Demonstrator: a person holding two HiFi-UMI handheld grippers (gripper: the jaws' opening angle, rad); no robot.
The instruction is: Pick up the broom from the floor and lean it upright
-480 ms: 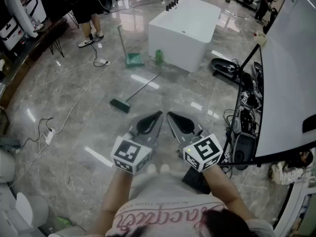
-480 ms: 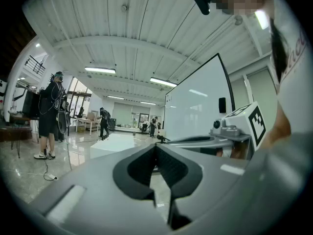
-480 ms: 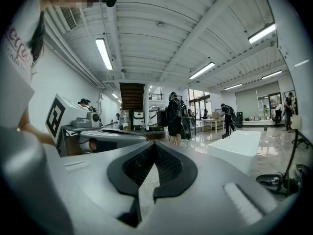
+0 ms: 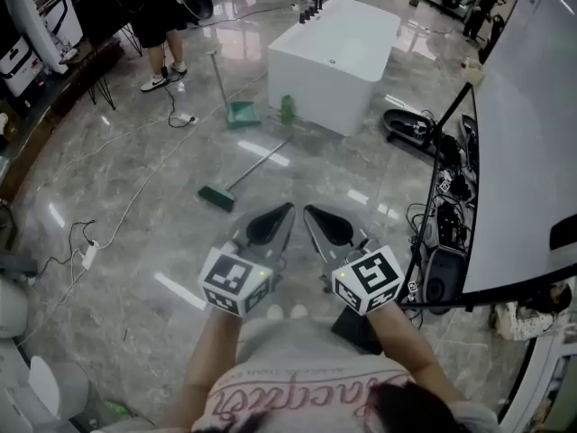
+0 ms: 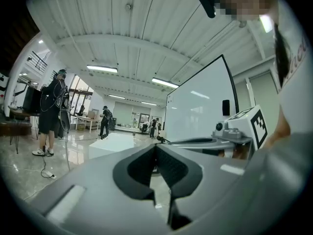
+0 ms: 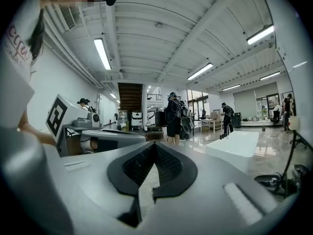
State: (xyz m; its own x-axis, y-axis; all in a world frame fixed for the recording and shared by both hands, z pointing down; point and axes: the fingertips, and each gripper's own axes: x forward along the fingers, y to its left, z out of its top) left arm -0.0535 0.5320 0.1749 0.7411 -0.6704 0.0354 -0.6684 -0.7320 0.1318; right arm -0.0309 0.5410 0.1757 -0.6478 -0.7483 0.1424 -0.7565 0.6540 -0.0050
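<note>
The broom lies flat on the grey marble floor, its green head toward the lower left and its pale handle running up and right. It is well ahead of both grippers and nothing touches it. In the head view my left gripper and right gripper are held side by side in front of the person's body, tips pointing toward the broom. Both are shut and hold nothing. The left gripper in its own view and the right gripper in its own view show their pads meeting at the tips; the broom is hidden there.
A green dustpan with an upright handle and a green bottle stand by a white tub. A whiteboard lines the right, with cables and gear below. A power strip and cords lie left. A person stands far left.
</note>
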